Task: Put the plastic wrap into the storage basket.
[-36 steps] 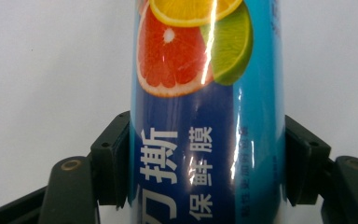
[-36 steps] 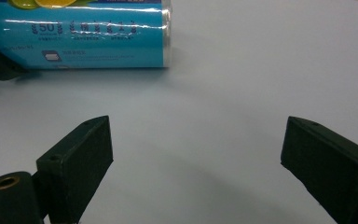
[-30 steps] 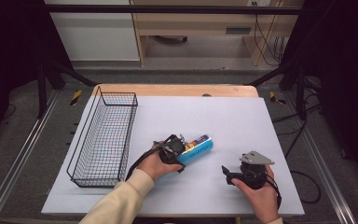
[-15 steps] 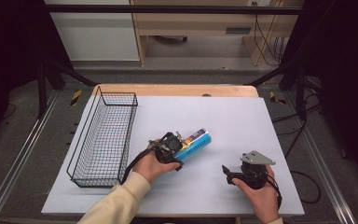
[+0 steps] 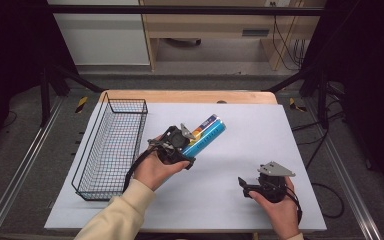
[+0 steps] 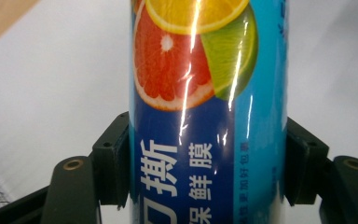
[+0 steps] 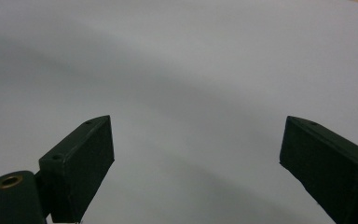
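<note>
Blue cling-film tube (image 5: 205,136) sits pinched in the left claw (image 5: 189,148), its long axis running up and away. Wire basket (image 5: 111,145) lies beside that claw, opposite the spread, empty right claw (image 5: 243,186).

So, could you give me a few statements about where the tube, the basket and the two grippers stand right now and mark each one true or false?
1. The left gripper is shut on the blue tube. True.
2. The tube lies inside the wire basket. False: it is held over the white table cover, right of the basket.
3. The right gripper holds a second tube. False: its jaws stand open with nothing between them.
4. The tube's label shows citrus slices. True.
</note>
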A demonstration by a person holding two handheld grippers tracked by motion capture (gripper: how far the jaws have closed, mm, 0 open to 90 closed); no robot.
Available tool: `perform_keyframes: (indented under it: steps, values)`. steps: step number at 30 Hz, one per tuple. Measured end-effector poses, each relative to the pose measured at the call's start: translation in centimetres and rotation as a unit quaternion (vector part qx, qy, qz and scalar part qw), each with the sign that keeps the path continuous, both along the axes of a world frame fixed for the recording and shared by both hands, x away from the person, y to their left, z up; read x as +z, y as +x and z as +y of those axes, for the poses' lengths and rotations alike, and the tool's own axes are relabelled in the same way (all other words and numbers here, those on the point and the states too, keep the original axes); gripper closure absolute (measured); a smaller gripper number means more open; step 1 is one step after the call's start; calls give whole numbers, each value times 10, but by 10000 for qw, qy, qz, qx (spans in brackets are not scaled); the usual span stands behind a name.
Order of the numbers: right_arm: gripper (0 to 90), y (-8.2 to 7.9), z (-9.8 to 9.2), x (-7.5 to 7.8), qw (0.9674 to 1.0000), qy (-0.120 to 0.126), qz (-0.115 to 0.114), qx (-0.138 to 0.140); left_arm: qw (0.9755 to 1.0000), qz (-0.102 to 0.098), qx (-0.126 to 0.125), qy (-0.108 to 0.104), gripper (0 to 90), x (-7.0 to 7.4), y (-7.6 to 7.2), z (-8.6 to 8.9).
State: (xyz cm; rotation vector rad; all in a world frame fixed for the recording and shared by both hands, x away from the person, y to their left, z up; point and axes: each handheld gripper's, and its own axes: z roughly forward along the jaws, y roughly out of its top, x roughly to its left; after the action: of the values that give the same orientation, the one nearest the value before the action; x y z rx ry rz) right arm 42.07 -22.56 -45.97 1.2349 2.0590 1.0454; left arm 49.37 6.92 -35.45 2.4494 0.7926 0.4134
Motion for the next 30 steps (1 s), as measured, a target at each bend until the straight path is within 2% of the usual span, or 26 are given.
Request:
perform_keyframes:
  steps: [7,15,18,24,27,30]
  values:
    - [101,1,-2,-1,10000,64,11,-27,9999,-79,26,-82,320,18,-3,2]
    - [99,2,-4,-2,10000,55,-68,-5,9998,-199,81,-2,321,40,-6,7]
    - [95,2,-4,-1,9999,105,-82,35,9994,-254,187,174,321,49,-12,12]
    - [94,-1,0,2,9998,50,-125,122,9983,-287,445,259,321,55,-20,26]
    - [88,1,2,3,9998,27,-136,134,9967,-330,644,370,321,58,-25,37]
    - [75,2,3,2,9999,-19,-96,129,9952,-349,832,390,321,63,-30,51]
